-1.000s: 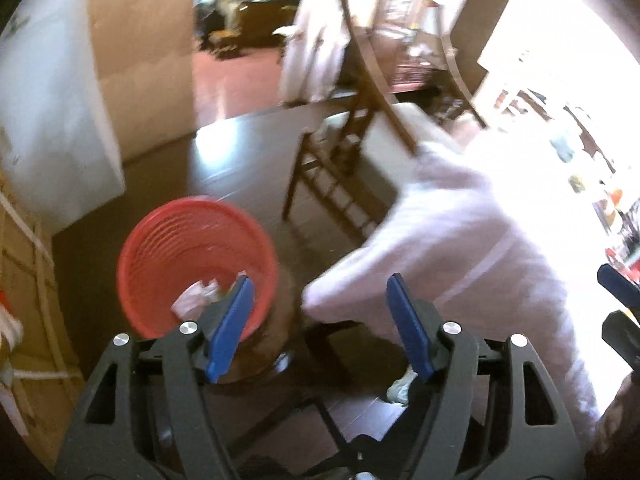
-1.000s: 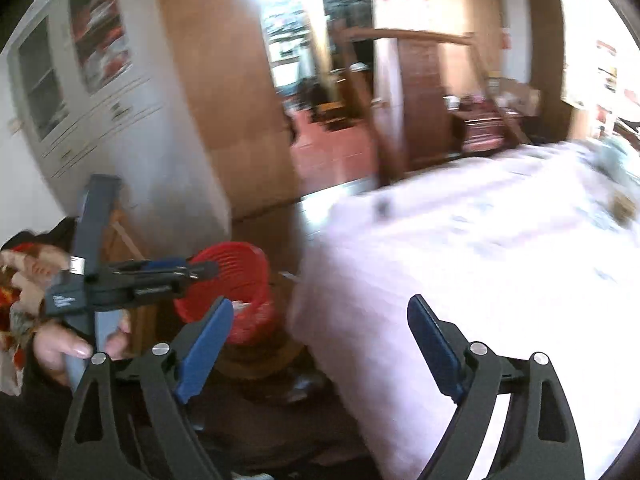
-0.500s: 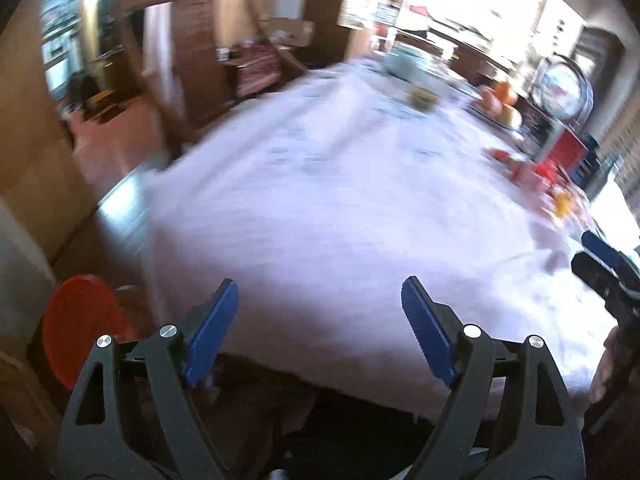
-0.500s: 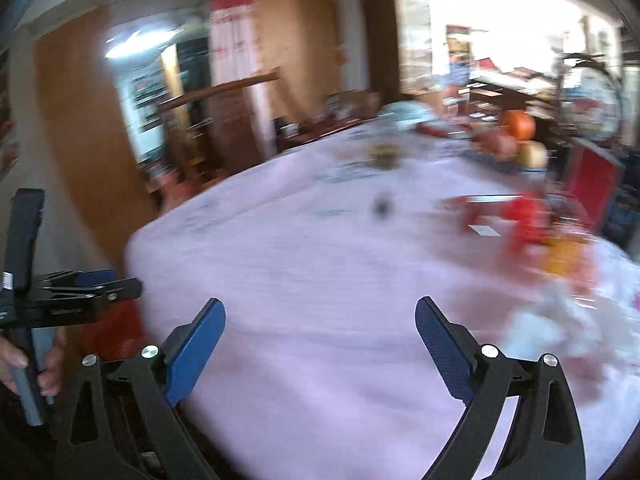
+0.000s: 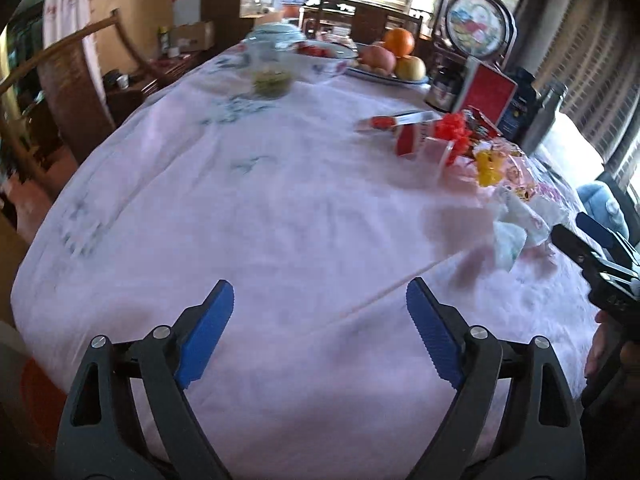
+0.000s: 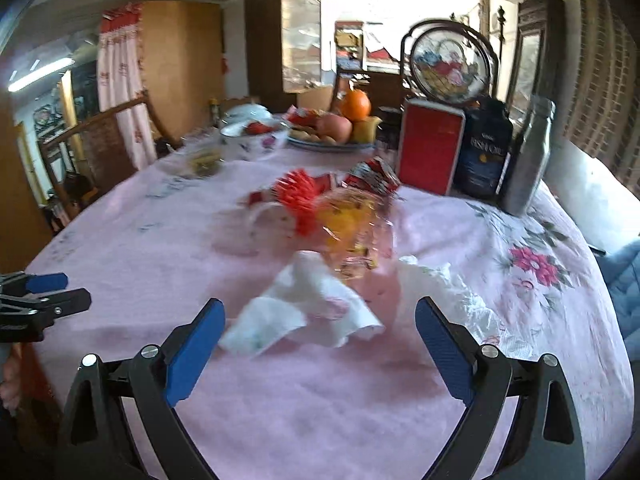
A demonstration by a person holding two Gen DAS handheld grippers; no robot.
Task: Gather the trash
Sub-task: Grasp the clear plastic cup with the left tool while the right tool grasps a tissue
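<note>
The left gripper (image 5: 320,332) hangs over bare pink tablecloth (image 5: 280,208), its jaws opening wider with nothing between them. The right gripper (image 6: 320,344) is spread wide and empty just short of the crumpled white tissue (image 6: 304,304), which lies near the table's front edge before a pile of red and yellow wrappers (image 6: 340,216). Motion blur smears that pile, and the red basket (image 5: 36,384) shows only as a sliver past the table's lower left edge.

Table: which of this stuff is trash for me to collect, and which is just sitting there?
Trash: crumpled white tissue, clear plastic wrapper, red bow, torn red packet.

Leave: fruit plate, floral bowl, red box, dark jar, steel bottle.
</note>
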